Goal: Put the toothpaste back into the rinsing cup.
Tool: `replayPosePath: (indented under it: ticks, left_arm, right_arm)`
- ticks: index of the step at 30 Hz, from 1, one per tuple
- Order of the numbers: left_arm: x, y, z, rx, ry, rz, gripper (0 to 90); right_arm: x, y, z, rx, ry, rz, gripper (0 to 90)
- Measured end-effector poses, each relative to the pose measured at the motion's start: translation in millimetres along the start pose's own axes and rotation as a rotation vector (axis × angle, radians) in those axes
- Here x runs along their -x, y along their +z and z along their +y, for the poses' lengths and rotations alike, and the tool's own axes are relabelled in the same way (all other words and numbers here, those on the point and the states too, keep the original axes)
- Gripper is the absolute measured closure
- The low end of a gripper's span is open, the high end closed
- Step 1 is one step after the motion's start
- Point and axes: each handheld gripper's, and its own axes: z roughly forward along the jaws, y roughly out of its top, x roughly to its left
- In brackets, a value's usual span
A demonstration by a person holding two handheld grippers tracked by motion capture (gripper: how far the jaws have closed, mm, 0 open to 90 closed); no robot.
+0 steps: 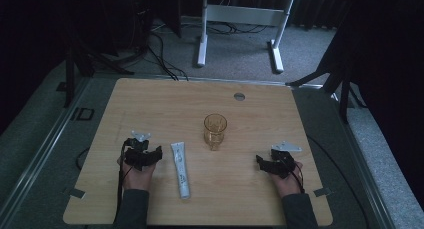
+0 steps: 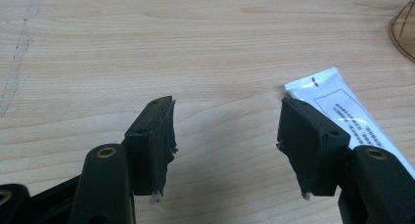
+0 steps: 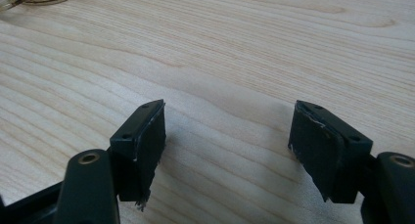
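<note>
my left tool sits low on the surface with its jaws spread and nothing between them; my right tool is the same, spread and empty. i'll take the white tube as my landmark: it lies flat, lengthwise toward me, with the left tool just beside it on its left and not touching. in the left gripper view the tube's crimped end runs behind the right-hand jaw, outside the gap. the amber glass stands upright just beyond the tube and a little to its right; the right tool is well apart from the tube, on the far side of the glass.

my worry: if i close now i pinch air, or the jaw edge shoves the tube sideways. a tube this soft may squash or slip if i grab it near the flat end. sliding it away from me could knock the glass, which looks tall and easy to tip.
</note>
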Motion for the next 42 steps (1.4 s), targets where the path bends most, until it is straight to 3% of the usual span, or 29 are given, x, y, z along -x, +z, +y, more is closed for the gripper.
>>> replayPosePath:
  ticks: [42]
  left_arm:
    - [43.9,-7.5,2.2,-0.068,0.046,-0.067,39.0]
  right_arm:
    - [-0.1,0.0,0.0,0.0,0.001,0.0,29.3]
